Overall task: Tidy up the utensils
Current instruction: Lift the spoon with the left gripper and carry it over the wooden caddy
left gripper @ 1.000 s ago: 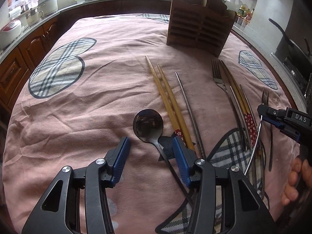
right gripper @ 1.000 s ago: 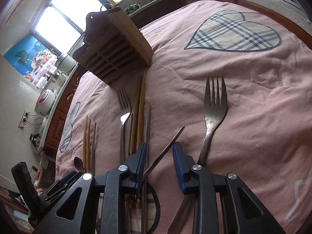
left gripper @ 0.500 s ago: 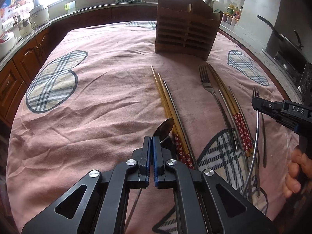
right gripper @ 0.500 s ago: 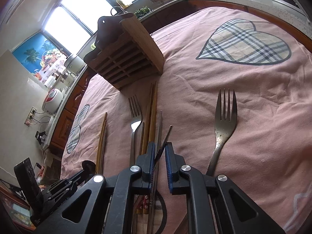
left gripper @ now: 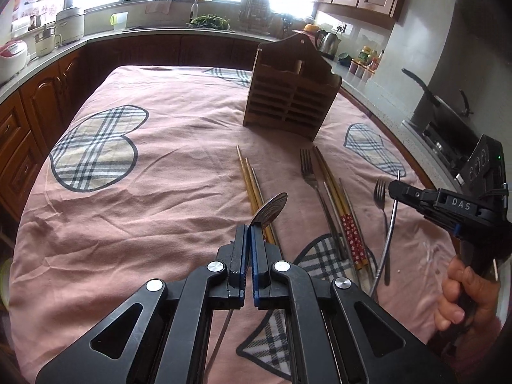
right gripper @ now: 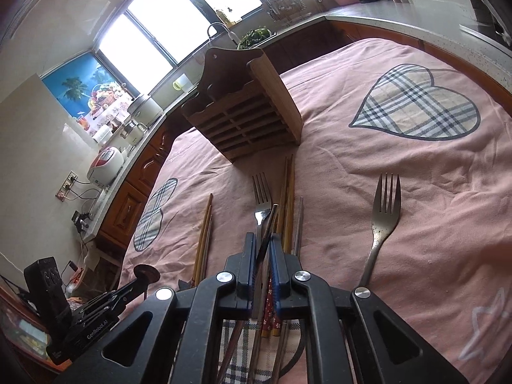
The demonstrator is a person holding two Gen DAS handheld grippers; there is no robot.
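Left gripper [left gripper: 249, 228] clamped on spoon [left gripper: 270, 208], bowl aimed up toward wooden utensil holder [left gripper: 289, 94]. Right gripper [right gripper: 263, 237] clamped on metal chopstick [left gripper: 388, 233], long axis steeply tilted, tip upward.

"DAS" in pale raised letters on black body of right hand-held gripper [left gripper: 395, 190], seen from left wrist view. "GenRobot.AI" in small pale letters on black body of left hand-held gripper [right gripper: 140, 280], seen at lower left of right wrist view. Bottles and jars on far worktop [left gripper: 368, 81] carry labels too small to read. Wall poster [right gripper: 88, 91] shows palms and fruit, no legible wording.
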